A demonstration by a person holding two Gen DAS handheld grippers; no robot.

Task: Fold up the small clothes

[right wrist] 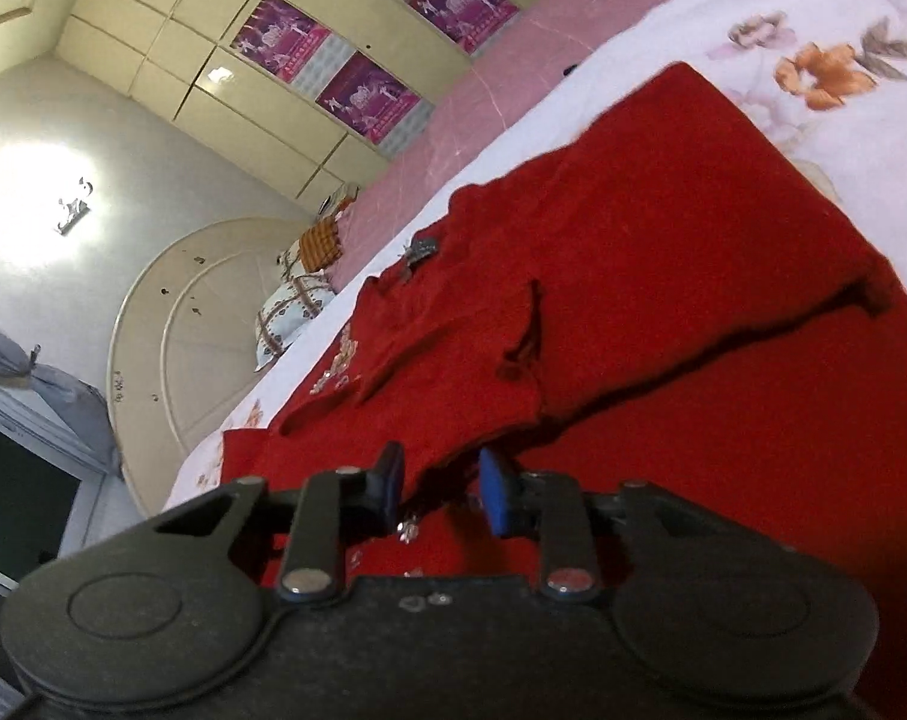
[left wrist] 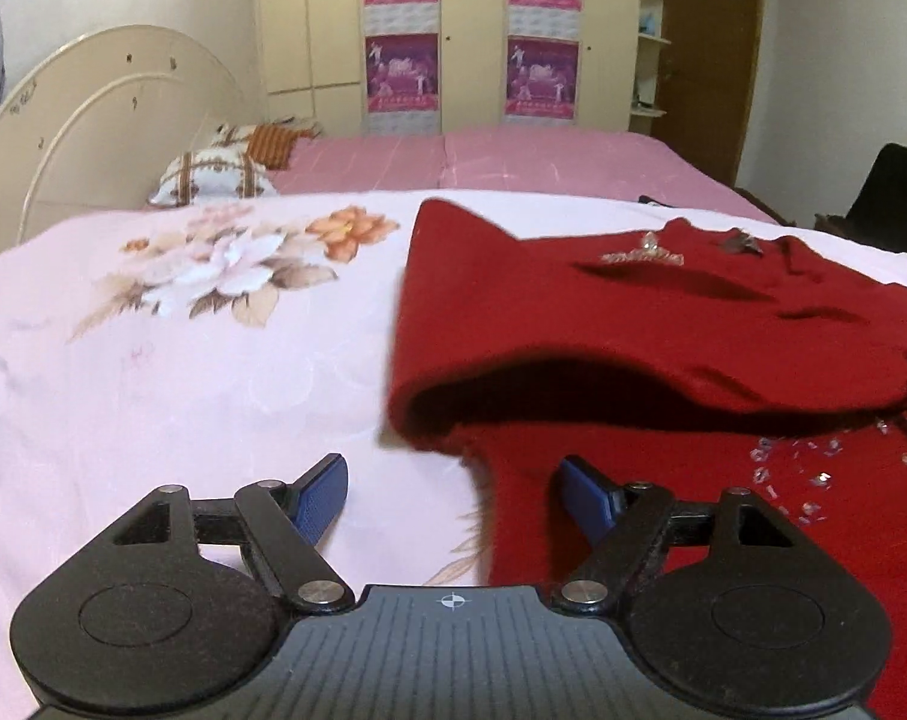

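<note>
Indoor artificial light, moderately bright. A ceiling lamp far up-left of the right gripper blooms into glare. The red garment ahead of the left gripper appears motion-blurred, its fold casting dark shadow. Fisheye curvature bends edges; corners vignette black.

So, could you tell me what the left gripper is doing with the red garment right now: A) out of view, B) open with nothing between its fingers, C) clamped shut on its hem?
B: the left gripper has its jaws wide apart, with the red garment lying on the floral sheet ungripped.
</note>
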